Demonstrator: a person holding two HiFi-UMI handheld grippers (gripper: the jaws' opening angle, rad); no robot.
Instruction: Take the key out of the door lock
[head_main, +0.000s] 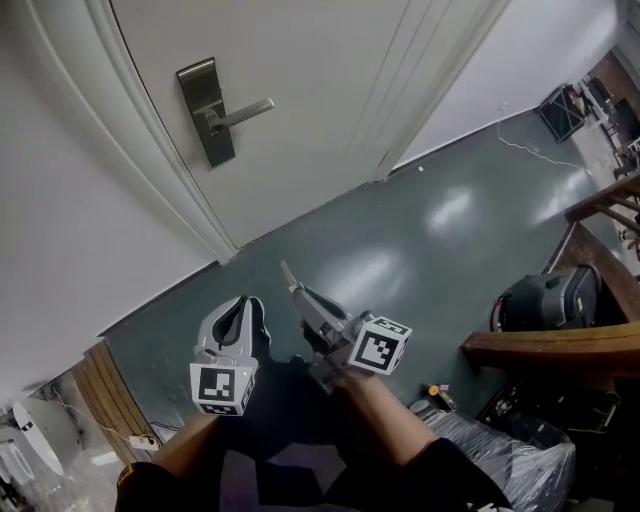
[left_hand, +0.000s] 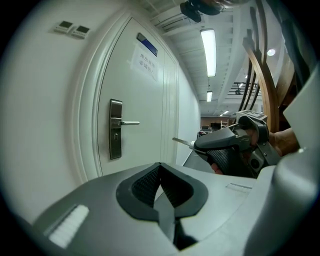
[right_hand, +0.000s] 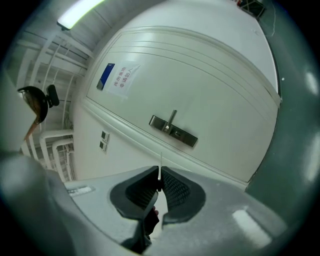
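Now the key (right_hand: 160, 169) is out of the lock (head_main: 214, 140), far from the door; the right gripper (right_hand: 159, 189) pinches its back end; the left gripper (left_hand: 160, 192) is closed on nothing; the key looks thin, hard and slippery (easy to drop), so hold the flat end.

Both forearms stretched forward, side by side, grippers close together. The left gripper (head_main: 243, 302) had its jaws pressed together, with nothing between them. The right gripper (head_main: 304, 298), tilted on its side, pinched a key (head_main: 288, 274) at its tips.
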